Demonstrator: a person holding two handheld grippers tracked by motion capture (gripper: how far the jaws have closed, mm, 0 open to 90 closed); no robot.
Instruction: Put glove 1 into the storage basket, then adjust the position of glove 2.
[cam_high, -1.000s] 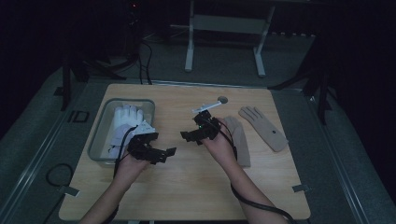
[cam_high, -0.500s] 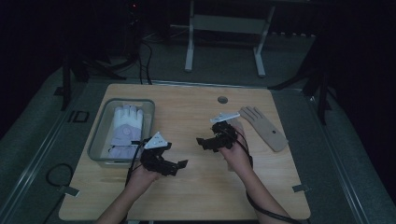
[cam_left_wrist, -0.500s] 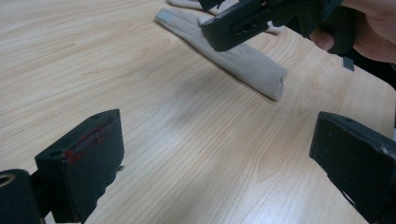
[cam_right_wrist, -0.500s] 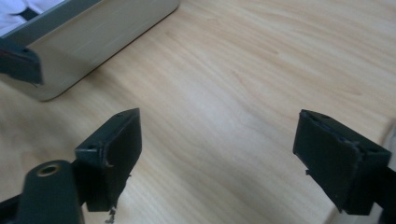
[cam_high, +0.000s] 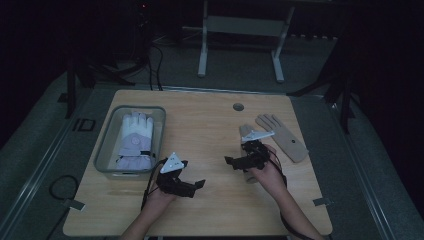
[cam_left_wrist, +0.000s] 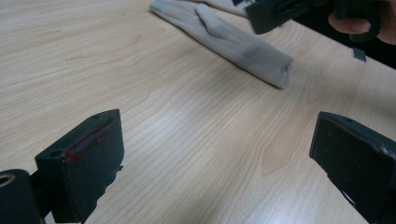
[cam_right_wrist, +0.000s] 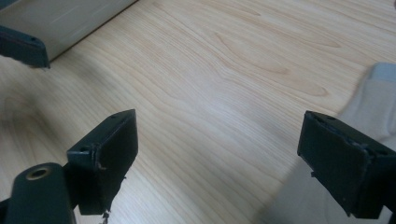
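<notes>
Beige glove (cam_high: 282, 136) flat nr table's (cam_high: 210, 115) right edge; white glove (cam_high: 136, 137) in tray (cam_high: 102, 150), left edge. Left gripper (cam_high: 192, 186), right gripper (cam_high: 235, 162): fingers wide open, empty, prob. ready for pickup.

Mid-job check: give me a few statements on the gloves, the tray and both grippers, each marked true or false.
1. A white glove lies inside the grey tray. True.
2. The left gripper is clamped on a glove. False: its jaws stand open over bare table.
3. Two tan gloves lie on the table's right part. True.
4. The right gripper holds a tan glove. False: its jaws stand open with nothing between them.
5. The tray sits at the table's right edge. False: it sits at the left.
</notes>
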